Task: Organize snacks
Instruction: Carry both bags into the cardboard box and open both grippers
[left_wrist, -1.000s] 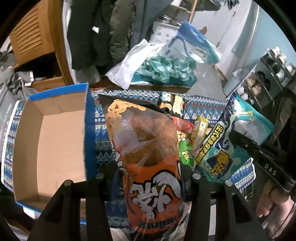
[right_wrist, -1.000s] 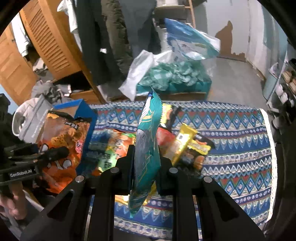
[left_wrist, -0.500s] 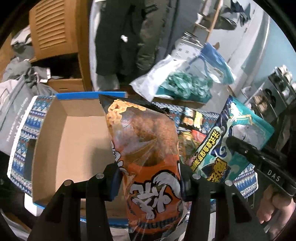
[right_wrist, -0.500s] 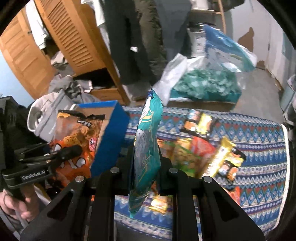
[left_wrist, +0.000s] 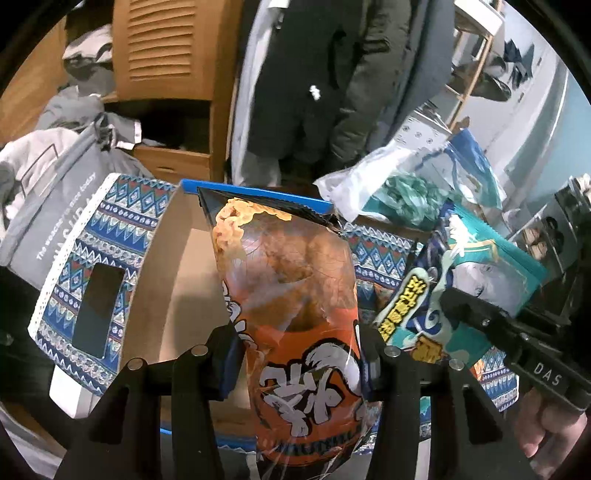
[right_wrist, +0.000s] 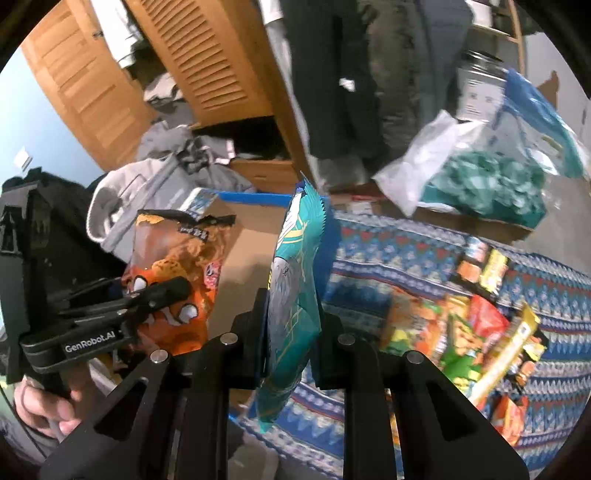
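My left gripper (left_wrist: 301, 358) is shut on a puffy orange snack bag (left_wrist: 291, 295), held upright over the open cardboard box with a blue rim (left_wrist: 177, 280). The box looks bare inside. My right gripper (right_wrist: 290, 325) is shut on a flat teal snack packet (right_wrist: 295, 280), held edge-on beside the box's right wall. In the left wrist view the teal packet (left_wrist: 461, 288) and the right gripper sit at the right. In the right wrist view the orange bag (right_wrist: 177, 273) and the left gripper (right_wrist: 162, 291) sit at the left.
Several loose snack packets (right_wrist: 476, 325) lie on the patterned blue cloth (right_wrist: 406, 251) right of the box. A dark phone (left_wrist: 98, 310) rests on the cloth left of the box. Grey clothes, a wooden louvred cabinet (left_wrist: 166, 55), hanging coats and plastic bags (right_wrist: 480, 173) stand behind.
Both grippers have carried their packets leftward from above the snack pile to the box. The orange bag now hangs over the box's inside; the teal packet is at its right wall.
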